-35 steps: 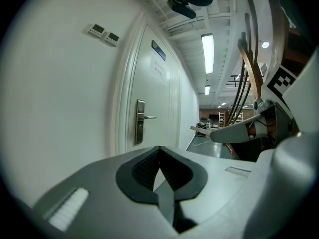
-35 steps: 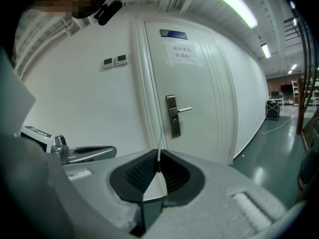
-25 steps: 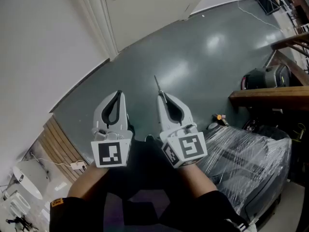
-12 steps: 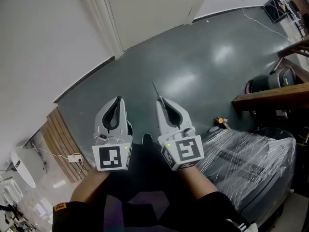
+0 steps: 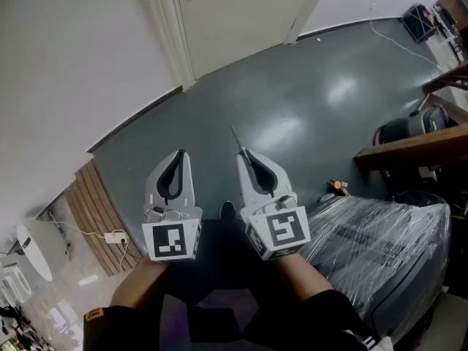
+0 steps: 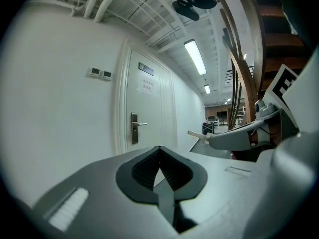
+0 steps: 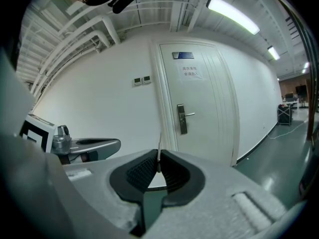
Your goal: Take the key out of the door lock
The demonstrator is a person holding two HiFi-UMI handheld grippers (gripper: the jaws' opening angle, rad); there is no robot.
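Door [image 5: 241,13] shifted right; sign [image 7: 188,72] illegible; key [image 5: 237,137] clamped.

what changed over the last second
The left tongs and right tongs drifted with the person across the floor; the door sits further right in the head view. Nothing taken or let go: right tongs still pinch the key, left stay shut and empty.

Glossy dark grey-green floor [image 5: 292,101] across the centre of the frame, ceiling lights mirrored in it, thin white cable [image 5: 395,39] upper right, small orange-capped item [image 5: 337,185] right, plastic-wrapped bulk [image 5: 380,240] lower right, wooden slats [image 5: 88,210] lower left
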